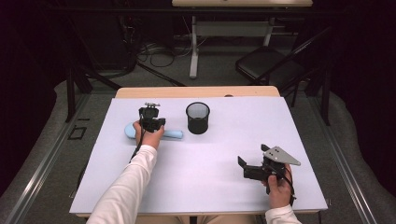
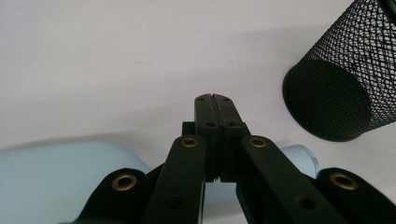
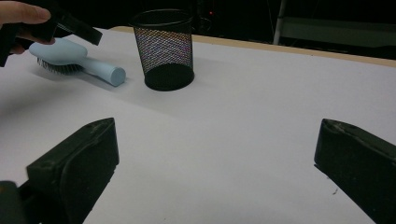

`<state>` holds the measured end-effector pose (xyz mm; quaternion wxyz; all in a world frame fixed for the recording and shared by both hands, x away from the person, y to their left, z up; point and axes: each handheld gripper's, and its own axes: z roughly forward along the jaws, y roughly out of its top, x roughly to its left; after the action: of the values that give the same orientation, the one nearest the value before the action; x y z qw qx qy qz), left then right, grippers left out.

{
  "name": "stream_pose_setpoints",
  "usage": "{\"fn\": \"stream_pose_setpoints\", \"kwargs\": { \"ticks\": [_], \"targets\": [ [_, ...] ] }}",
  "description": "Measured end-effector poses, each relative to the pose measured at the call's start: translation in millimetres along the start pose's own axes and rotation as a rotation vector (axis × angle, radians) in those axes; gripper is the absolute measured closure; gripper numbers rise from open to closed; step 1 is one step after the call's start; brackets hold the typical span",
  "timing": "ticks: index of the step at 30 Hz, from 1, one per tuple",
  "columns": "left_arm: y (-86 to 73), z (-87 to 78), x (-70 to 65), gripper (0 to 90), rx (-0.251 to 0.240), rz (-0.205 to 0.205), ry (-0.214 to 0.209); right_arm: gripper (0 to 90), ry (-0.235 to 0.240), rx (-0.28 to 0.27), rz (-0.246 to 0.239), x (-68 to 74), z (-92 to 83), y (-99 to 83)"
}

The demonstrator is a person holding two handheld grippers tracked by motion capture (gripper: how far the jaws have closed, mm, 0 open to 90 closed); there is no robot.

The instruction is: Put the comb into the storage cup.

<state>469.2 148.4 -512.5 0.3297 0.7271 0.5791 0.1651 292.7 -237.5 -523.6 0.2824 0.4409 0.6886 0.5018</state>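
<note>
High view, from the near edge outward: the right gripper (image 1: 241, 167) sits at about five o'clock on the white table (image 1: 224, 154), held in the person's right hand (image 1: 279, 189), its grey three-cornered plate on top and its jaws spread apart with nothing between them. Its own jaw tips point toward nine o'clock, low over the bare surface.

Right gripper view bears that out: the two black jaws stand wide at the bottom corners, with plain white table between them.

Farther out, at about ten o'clock on the table in the high view, the left gripper (image 1: 150, 112) hangs above the light blue hairbrush (image 1: 172, 134), gripped by the left hand (image 1: 148, 135) at the end of a white sleeve (image 1: 126, 186). The left gripper view looks straight along its jaws, which are pressed together with nothing caught between them; the hairbrush (image 2: 56, 177) lies under and behind them, its broad head at seven o'clock of that picture and its handle end peeking out at four o'clock. Whether the gripper touches the brush cannot be told.

The hairbrush lies flat on the table, bristles down as the right gripper view shows (image 3: 77, 63), handle pointing toward the black mesh cup (image 1: 198, 117). That cup stands upright just beside the handle end, close to it but apart, near twelve o'clock on the table.
</note>
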Motion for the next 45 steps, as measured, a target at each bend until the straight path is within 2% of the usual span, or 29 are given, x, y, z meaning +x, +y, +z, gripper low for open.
{"fn": "stream_pose_setpoints", "kwargs": {
  "ticks": [11,21,36,43,45],
  "targets": [
    [-3.1,12.2,-5.8,90.0,0.018,-0.023,-0.004,0.0,0.001,-0.004,0.003,-0.4,-0.4,0.0],
    [-5.5,20.6,-13.6,90.0,0.038,-0.018,0.007,0.0,0.002,-0.006,0.005,-0.6,-0.7,0.1],
    [-7.4,28.7,-18.1,90.0,0.058,0.002,0.013,0.0,0.007,-0.005,0.004,-0.8,-0.1,-0.1],
    [-8.9,30.0,-21.8,90.0,0.066,-0.006,0.003,0.0,0.009,-0.006,0.005,-0.7,-0.4,0.1],
    [-9.4,30.1,-23.2,90.0,0.072,0.006,-0.002,0.0,0.009,-0.007,0.004,-0.6,-0.4,0.1]
  ]
}}
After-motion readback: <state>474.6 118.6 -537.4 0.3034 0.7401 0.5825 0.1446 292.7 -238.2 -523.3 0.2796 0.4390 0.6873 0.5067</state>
